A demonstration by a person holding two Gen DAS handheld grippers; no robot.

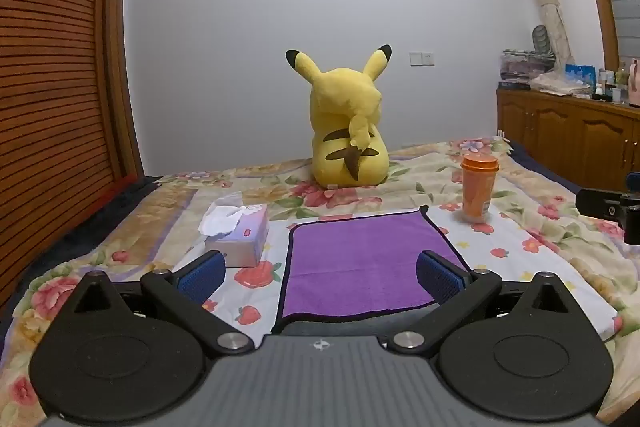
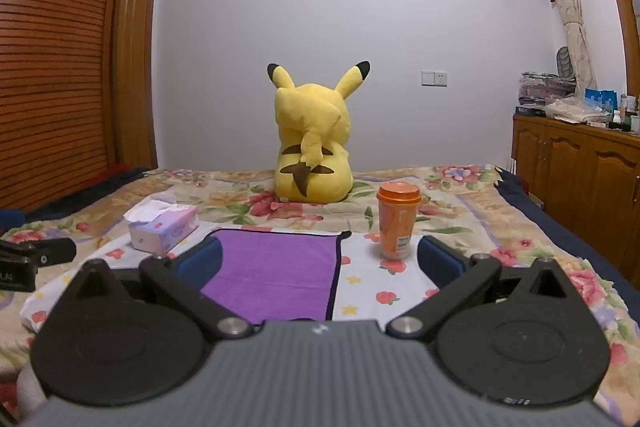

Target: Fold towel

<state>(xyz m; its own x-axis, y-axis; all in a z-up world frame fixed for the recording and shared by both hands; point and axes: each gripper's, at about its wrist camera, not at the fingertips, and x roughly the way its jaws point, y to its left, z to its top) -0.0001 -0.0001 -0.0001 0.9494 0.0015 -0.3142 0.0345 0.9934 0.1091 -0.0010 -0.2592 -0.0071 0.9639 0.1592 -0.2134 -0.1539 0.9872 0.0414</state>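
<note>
A purple towel (image 1: pixel 360 259) with a dark hem lies flat on the flowered bedspread, and also shows in the right wrist view (image 2: pixel 276 271). My left gripper (image 1: pixel 320 277) is open and empty, hovering over the towel's near left part. My right gripper (image 2: pixel 320 261) is open and empty, hovering over the towel's near right edge. Each gripper's body shows at the edge of the other's view: the right gripper (image 1: pixel 612 211) and the left gripper (image 2: pixel 32 259).
A tissue box (image 1: pixel 240 231) sits left of the towel. An orange lidded cup (image 1: pixel 478 187) stands to the right of the towel's far corner. A yellow plush toy (image 1: pixel 348 127) sits further back on the bed. A wooden cabinet (image 1: pixel 568 131) stands at the right, a slatted wardrobe (image 1: pixel 52 75) at the left.
</note>
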